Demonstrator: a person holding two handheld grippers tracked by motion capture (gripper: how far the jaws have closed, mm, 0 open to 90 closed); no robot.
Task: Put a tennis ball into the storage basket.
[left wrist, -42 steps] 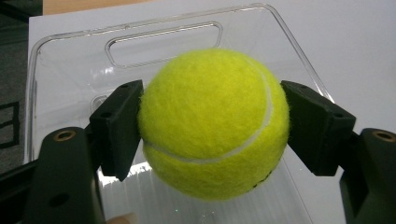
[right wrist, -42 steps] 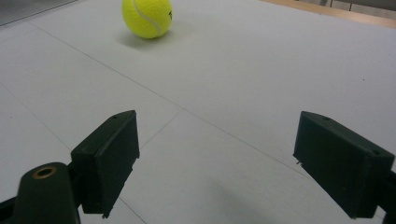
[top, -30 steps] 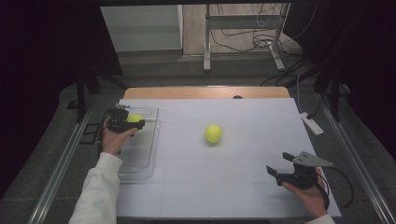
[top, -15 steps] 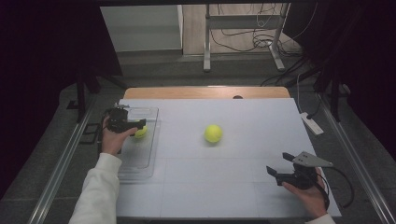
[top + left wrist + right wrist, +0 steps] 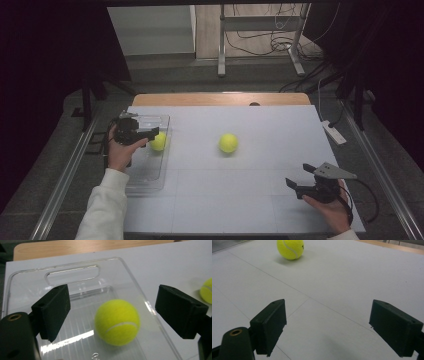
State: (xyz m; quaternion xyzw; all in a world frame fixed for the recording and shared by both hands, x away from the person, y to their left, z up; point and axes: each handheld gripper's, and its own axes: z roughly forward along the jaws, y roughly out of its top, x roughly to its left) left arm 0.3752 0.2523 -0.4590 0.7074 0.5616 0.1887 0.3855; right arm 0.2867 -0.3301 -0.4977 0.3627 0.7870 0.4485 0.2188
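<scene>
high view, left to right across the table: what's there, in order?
left gripper → tennis ball in the clear tray → tennis ball on the white mat → right gripper

A: Your yellow-green felt tennis ball (image 5: 117,322) in the clear plastic tray (image 5: 75,275) has a curved white seam across it.

B: And the second yellow-green tennis ball (image 5: 228,143)?

A: Same colour; it shows a white seam and a small dark mark, on the pale grey-white counter (image 5: 250,200), which is crossed by thin grey lines.

B: Your fingers (image 5: 53,310)?

A: Matte black on both your grippers. A strip of light-brown wood (image 5: 220,99) runs along the counter's far edge, and your sleeve (image 5: 105,210) is white.
</scene>
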